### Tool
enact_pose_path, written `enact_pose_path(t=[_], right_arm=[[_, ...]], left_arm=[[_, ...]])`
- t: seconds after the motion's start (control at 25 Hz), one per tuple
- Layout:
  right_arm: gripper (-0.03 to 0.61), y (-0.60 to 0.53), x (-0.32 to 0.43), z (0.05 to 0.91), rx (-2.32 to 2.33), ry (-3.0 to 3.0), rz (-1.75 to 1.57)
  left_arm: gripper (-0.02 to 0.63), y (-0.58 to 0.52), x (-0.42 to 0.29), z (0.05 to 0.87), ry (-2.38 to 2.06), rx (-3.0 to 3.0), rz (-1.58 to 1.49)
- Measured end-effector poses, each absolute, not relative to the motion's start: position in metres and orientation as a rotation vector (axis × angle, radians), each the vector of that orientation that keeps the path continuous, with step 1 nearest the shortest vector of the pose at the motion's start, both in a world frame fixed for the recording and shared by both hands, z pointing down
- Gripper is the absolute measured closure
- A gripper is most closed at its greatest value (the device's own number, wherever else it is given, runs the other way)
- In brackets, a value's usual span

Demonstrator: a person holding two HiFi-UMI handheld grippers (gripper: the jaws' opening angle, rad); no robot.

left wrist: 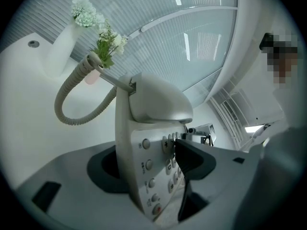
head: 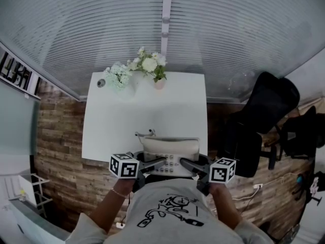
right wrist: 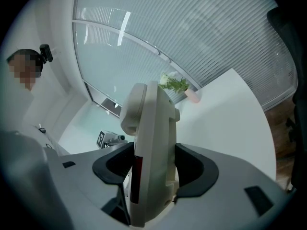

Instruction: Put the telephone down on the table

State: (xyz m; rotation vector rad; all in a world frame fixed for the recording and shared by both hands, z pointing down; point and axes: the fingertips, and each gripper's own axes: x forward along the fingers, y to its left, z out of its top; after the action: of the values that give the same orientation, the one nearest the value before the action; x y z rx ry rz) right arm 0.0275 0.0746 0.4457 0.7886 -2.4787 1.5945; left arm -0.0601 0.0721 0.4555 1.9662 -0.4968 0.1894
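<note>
Now, nearest me, my left gripper and right gripper each clamp one side of the desk telephone, with jaws pressed on its keypad face and its underside. It hangs at the table's near edge, handset on the cradle and coiled cord looping toward the far side. I cannot tell whether its base touches the top. To set it down well, I judge I should carry it further in from that edge, keep both hands level so it lands flat, and let go only once it rests. Beyond lies bare tabletop, then flowers at the far edge.
</note>
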Motion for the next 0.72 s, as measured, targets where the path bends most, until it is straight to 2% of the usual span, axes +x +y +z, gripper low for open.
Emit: enact_pose_path(t=[0.72], right_arm=[[0.298, 0.023, 0.099, 0.449, 0.717, -2.513, 1.603]], left_arm=[[0.325, 0.024, 0.010, 0.453, -0.562, 1.957, 0.205]])
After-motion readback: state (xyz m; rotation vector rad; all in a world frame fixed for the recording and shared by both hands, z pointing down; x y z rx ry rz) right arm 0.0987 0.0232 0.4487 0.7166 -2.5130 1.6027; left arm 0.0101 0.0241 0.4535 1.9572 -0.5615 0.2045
